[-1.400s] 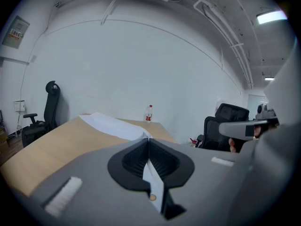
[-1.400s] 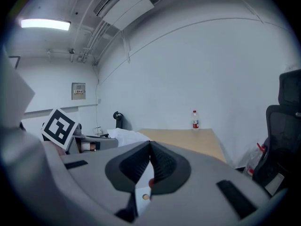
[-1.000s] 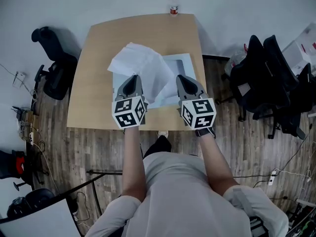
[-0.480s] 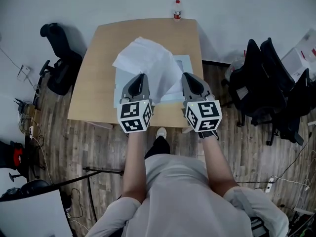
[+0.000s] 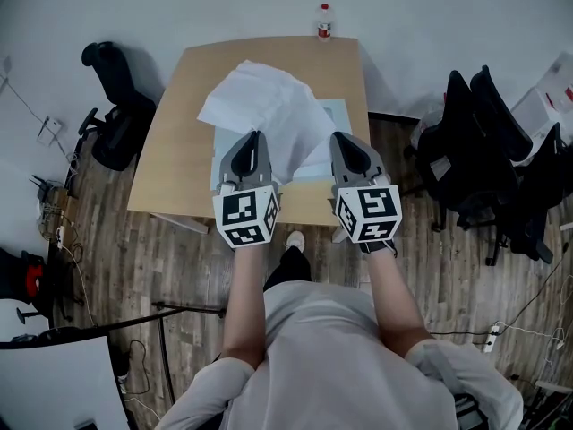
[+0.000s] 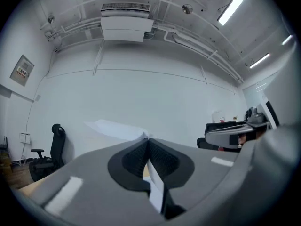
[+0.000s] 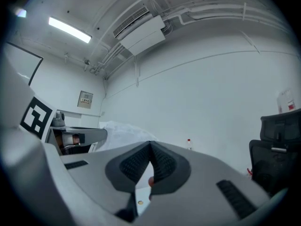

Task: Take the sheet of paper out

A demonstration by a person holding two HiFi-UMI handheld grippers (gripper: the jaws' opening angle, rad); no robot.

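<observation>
**Desk:** What have the two tools got hold of?

**Photographer:** The left gripper (image 5: 252,138) is clamped shut on the near edge of the sheet of paper (image 5: 265,106). Its own view shows the white edge pinched between the ribbed pads (image 6: 160,160), with the rest of the sheet fanning out beyond the tips. The right gripper (image 5: 340,138) has its jaws together too, with a thin pale strip caught between them. Judging by where it sits, that strip is the near edge of the plastic sleeve (image 5: 338,112), though I can't be certain.

**Desk:** And where is the paper?

**Photographer:** It is lifted and billowing above the wooden table (image 5: 182,133). It spreads away from the left gripper toward the far left corner and covers most of the sleeve, which lies flat underneath. A small bottle (image 5: 324,21) stands at the table's far edge, well apart from all this.

**Desk:** How far along is the job?

**Photographer:** Well along, I'd say. Most of the sheet looks free and raised. Its right-hand part lies over the sleeve between the two grippers, and I can't tell whether that part is out or tucked in. What seems left is drawing it fully clear while the sleeve is held down, then laying it aside.
</observation>
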